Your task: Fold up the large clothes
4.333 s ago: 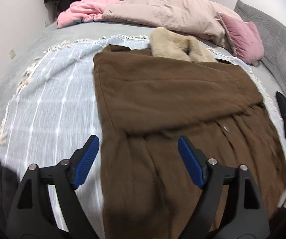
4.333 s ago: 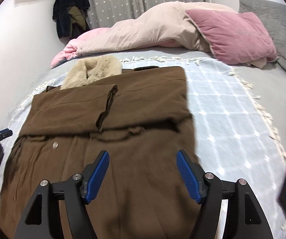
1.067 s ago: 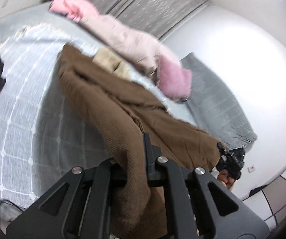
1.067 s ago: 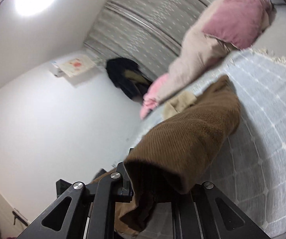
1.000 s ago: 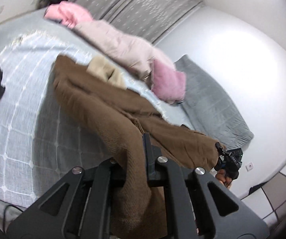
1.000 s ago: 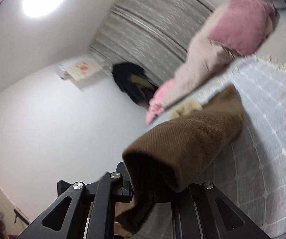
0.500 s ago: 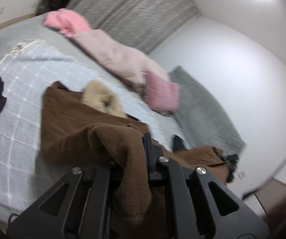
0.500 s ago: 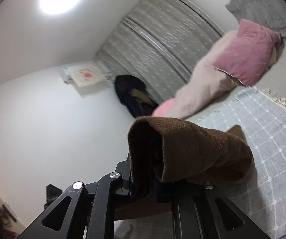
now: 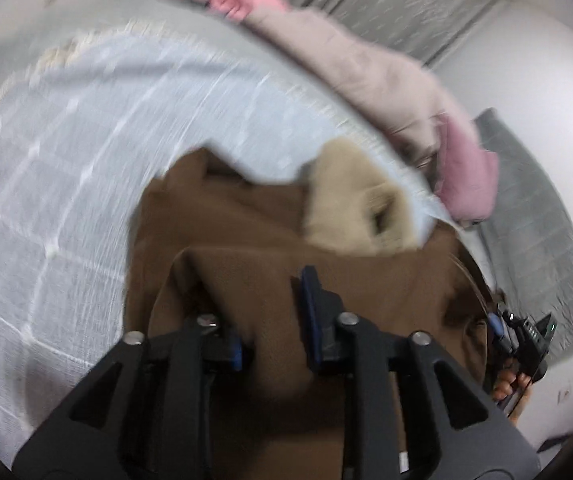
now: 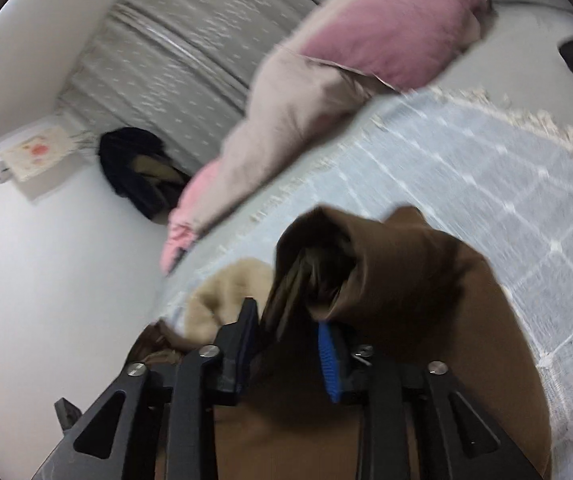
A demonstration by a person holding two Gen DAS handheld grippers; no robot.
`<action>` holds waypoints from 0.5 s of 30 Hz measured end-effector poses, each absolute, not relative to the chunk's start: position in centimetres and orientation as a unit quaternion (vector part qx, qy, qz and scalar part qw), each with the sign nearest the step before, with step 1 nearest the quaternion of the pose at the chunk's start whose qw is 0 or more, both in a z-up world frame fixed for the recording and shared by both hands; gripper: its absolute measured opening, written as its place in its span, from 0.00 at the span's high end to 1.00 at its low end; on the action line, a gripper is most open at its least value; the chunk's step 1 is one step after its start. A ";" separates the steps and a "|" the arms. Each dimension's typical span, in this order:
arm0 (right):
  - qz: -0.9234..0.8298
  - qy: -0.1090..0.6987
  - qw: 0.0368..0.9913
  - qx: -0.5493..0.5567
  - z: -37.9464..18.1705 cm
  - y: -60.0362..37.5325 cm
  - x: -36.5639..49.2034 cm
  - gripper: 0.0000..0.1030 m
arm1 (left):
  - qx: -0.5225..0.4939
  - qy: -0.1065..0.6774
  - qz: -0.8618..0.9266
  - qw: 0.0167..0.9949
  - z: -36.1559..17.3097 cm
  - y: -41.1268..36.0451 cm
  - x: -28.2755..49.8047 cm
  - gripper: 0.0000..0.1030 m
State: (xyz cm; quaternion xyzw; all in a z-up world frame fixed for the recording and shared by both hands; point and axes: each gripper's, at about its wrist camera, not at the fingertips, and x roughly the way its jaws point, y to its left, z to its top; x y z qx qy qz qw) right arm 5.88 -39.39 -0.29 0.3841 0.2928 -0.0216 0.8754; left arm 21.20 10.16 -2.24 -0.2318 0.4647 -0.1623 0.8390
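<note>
A large brown coat (image 9: 246, 248) with a beige fur collar (image 9: 350, 208) lies on a light blue checked blanket (image 9: 66, 128) on the bed. Its lower part is folded up over the body. My left gripper (image 9: 274, 320) has its jaws partly apart with the brown hem lying between them. My right gripper (image 10: 286, 320) also has its jaws partly apart around a bunched fold of the coat (image 10: 386, 264). The fur collar (image 10: 226, 296) shows left of it. The right gripper also shows at the left wrist view's right edge (image 9: 522, 340).
A pink-beige duvet (image 9: 366, 64) and pink pillow (image 10: 386, 28) lie at the head of the bed. A grey quilted cushion (image 9: 538, 220) is at the right. Dark clothes (image 10: 138, 172) hang by the grey curtain (image 10: 190, 48). A white wall is on the left.
Both grippers carried the coat's lower hem up and forward over its body toward the collar. Their jaws, shut on the fabric before, now stand partly apart.
</note>
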 end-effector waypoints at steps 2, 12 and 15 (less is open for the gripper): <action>-0.063 0.339 0.859 0.378 -3.3 -40.4 6.4 0.54 | -0.260 0.451 -0.164 0.838 -3.3 11.0 20.5 0.47; -0.115 0.345 0.873 0.325 -3.1 -43.2 4.8 0.52 | -0.076 0.329 -0.125 0.933 1.5 10.7 16.1 0.18; -0.134 0.364 0.875 0.290 -3.0 -42.3 5.2 0.52 | -0.035 0.381 -0.116 0.917 -0.7 10.1 18.1 0.18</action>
